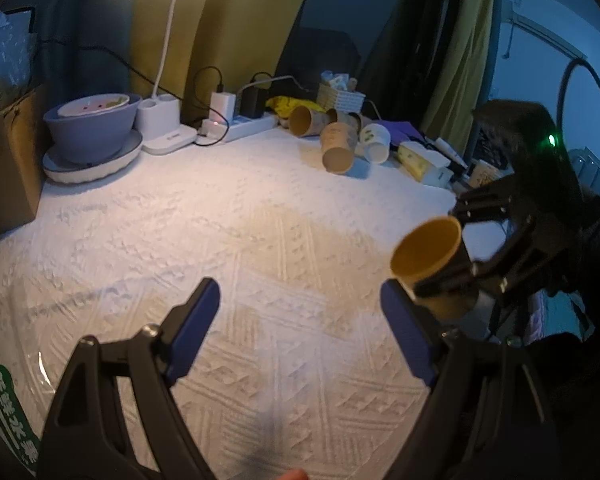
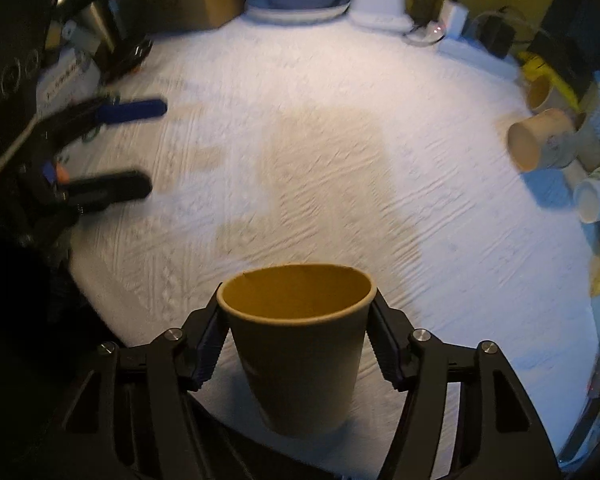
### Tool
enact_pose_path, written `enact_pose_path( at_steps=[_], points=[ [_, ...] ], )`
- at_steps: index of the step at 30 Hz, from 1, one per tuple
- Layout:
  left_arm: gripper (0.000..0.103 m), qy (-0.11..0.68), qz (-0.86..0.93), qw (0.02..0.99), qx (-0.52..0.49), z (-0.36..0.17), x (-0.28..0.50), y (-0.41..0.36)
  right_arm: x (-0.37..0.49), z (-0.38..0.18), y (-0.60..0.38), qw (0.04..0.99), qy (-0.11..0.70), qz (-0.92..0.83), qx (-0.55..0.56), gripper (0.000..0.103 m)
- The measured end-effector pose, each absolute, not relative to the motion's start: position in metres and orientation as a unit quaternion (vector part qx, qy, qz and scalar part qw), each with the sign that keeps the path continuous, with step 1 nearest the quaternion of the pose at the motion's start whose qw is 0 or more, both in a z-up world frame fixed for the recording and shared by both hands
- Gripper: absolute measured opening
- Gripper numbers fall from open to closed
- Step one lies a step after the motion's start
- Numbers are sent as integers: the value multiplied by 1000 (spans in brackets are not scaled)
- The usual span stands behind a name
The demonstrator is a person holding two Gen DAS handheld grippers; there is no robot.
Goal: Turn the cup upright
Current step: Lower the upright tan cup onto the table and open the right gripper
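A brown paper cup (image 2: 300, 352) stands mouth up between the fingers of my right gripper (image 2: 296, 336), which is shut on its upper wall, just over the white quilted cloth (image 2: 340, 160). In the left wrist view the same cup (image 1: 428, 252) shows at the right, tilted with its mouth toward the camera, held by the right gripper (image 1: 460, 248). My left gripper (image 1: 300, 312) is open and empty above the cloth; it also shows in the right wrist view (image 2: 148, 148) at the left.
Several paper cups (image 1: 338, 146) lie on their sides at the back right. A bowl on a plate (image 1: 90, 132), a lamp base (image 1: 160, 120), a power strip (image 1: 244, 122) and a cardboard box (image 1: 4, 160) line the back and left.
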State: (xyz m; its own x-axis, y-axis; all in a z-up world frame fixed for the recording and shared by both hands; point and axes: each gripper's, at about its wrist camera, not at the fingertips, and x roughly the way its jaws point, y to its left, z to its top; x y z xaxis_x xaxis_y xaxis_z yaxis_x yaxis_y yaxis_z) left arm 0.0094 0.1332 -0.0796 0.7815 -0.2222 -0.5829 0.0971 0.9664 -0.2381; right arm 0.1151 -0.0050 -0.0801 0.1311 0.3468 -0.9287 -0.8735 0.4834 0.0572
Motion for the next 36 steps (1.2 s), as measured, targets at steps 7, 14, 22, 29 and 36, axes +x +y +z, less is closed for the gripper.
enact_pose_path(
  at_steps=[7,14,22,29,36],
  points=[
    [84,314,-80,940,-103,-74,24,123,151,-57,-33,782,418,412,-210,67],
    [84,322,-71,938,-106,-74,42,113,190,-68,-57,844,344,395,-109,67],
    [84,334,-77,933,-106,-81,57,98,186,-86,-75,856,327,386,-104,67],
    [84,337,-88,932,-99,-82,61,82,173,-90,-89,862,321,381,-96,67],
    [84,340,-84,932,-96,-87,62,78,166,-91,-94,868,313,372,-102,67]
  ],
)
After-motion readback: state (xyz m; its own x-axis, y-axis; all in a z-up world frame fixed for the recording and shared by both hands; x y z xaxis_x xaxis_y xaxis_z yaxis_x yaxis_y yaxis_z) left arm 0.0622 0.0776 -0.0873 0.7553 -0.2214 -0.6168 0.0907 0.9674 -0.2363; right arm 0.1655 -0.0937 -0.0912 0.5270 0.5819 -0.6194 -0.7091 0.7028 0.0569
